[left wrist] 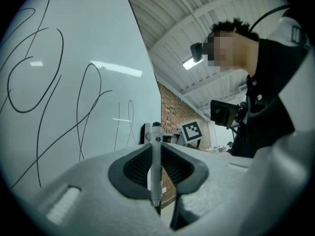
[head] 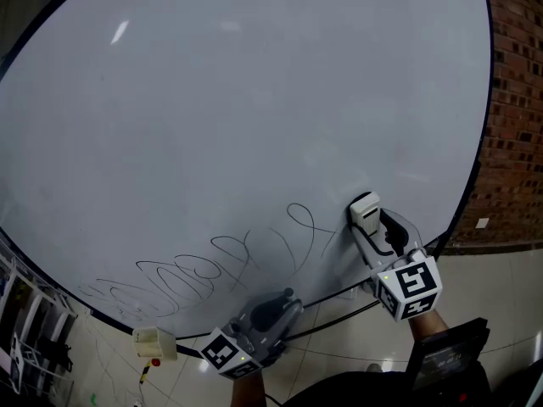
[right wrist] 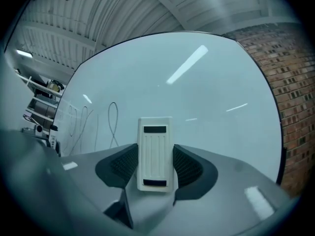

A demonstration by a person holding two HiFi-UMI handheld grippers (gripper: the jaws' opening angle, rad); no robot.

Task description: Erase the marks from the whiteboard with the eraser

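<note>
Even, fairly bright light was cast by a ceiling tube lamp [left wrist: 189, 62], streaks of glare were thrown across the whiteboard [head: 254, 100], and the gripper views were bent and darkened at their edges.

Right gripper [head: 371, 229] is raised and reaches forward, jaws clamped on the eraser [head: 365, 209] — left gripper [head: 285, 304] sits lower, nearer the body, jaws closed on a thin marker [left wrist: 155, 163].
</note>
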